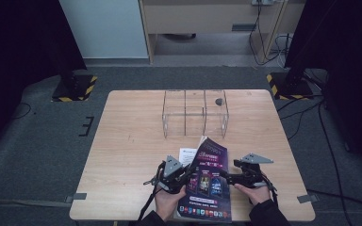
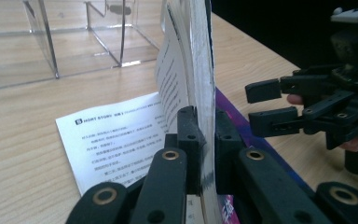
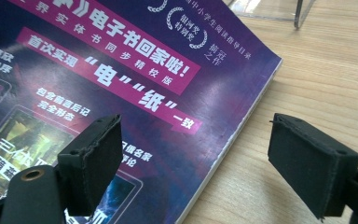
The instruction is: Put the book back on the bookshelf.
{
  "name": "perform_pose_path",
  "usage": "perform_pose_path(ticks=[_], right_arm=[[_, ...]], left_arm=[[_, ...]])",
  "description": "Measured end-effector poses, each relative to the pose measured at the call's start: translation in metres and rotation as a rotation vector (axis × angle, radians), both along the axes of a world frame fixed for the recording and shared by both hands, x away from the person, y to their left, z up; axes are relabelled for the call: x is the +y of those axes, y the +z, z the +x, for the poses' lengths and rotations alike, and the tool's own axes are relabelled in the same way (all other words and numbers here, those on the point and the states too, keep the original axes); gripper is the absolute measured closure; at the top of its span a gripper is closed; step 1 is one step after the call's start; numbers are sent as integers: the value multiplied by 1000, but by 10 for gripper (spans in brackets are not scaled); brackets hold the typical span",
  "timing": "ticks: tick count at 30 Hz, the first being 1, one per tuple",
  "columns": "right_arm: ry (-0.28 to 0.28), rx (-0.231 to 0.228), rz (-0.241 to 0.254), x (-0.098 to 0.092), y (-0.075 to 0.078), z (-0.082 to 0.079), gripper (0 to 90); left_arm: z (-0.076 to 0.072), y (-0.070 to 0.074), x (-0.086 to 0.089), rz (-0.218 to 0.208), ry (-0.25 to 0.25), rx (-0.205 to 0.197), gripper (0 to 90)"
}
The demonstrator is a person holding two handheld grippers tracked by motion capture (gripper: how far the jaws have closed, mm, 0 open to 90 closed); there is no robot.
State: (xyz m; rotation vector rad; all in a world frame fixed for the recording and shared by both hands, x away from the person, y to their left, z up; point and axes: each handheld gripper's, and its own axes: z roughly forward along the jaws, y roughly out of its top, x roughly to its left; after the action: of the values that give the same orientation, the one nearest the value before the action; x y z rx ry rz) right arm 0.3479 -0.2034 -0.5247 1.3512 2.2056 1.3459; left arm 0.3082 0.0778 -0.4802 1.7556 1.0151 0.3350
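Clearly the left tool point(image 2: 204, 154) pinches the magazine's point(image 1: 208, 181) lifted cover sheaf, standing it on edge straight ahead of its jaws, while the right tool point(image 3: 214, 163), spread wide, straddles the magazine's near side edge on the tabletop point(image 1: 127, 141), long axis running away toward the clear organizer point(image 1: 195, 113).

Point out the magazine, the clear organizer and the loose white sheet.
magazine point(image 1: 209, 176): high view, middle of its purple cover.
organizer point(image 1: 194, 113): high view, its clear front wall.
sheet point(image 2: 114, 135): left gripper view, printed face lying on the table.
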Motion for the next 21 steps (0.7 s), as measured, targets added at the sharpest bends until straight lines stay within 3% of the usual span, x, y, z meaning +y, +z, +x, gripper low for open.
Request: perform_pose_path(ticks=[14, 21], right_arm=[[30, 16, 61, 2, 1, -1, 177], [65, 34, 115, 8, -1, -1, 178]], left_arm=[[-6, 21, 8, -43, -1, -66, 846], [-6, 25, 12, -51, 1, -84, 846]])
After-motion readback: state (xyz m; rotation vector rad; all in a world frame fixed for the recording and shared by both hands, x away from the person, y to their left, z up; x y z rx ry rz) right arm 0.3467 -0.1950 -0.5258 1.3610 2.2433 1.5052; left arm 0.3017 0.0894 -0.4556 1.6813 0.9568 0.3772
